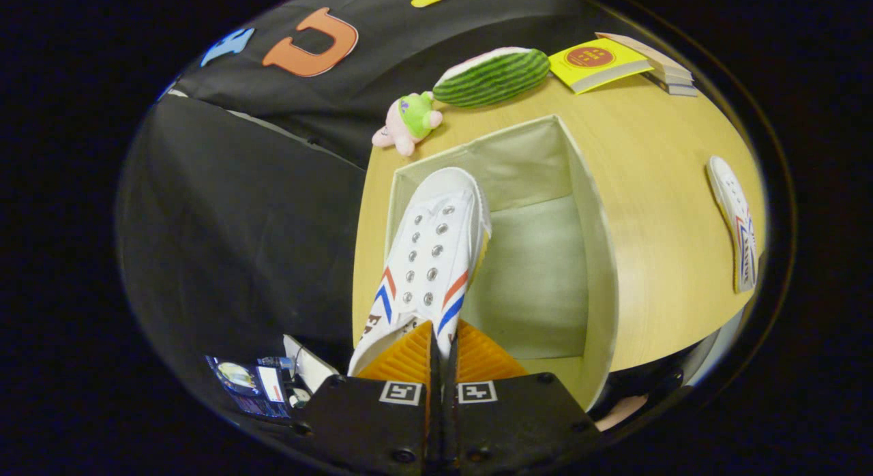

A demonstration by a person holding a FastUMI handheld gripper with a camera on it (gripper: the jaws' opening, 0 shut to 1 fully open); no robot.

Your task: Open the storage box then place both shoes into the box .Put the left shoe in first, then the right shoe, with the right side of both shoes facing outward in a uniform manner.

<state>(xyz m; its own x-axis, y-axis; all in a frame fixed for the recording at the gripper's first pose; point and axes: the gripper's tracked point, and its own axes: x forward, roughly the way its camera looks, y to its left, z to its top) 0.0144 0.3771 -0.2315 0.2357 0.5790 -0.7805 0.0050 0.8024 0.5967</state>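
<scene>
The gripper's orange fingers [409,359] are hiding the held shoe's [430,258] heel from us. The storage box's [592,258] near wall is lying behind them.

The gripper [442,357] clamps its orange fingers [409,360] on the heel edge of a white canvas shoe [430,258], held over the open storage box [586,258], toe toward the box's far wall. On the wooden table [655,189] beside the box lies the second shoe [736,224]; beyond the box sit a watermelon plush [491,77], a small green-and-pink plush toy [409,121] and a yellow book [597,63].

Nothing can be read. The yellow book [598,62] bears a red round emblem, too blurred to make out; the gripper [438,367] carries two square black-and-white markers.
</scene>
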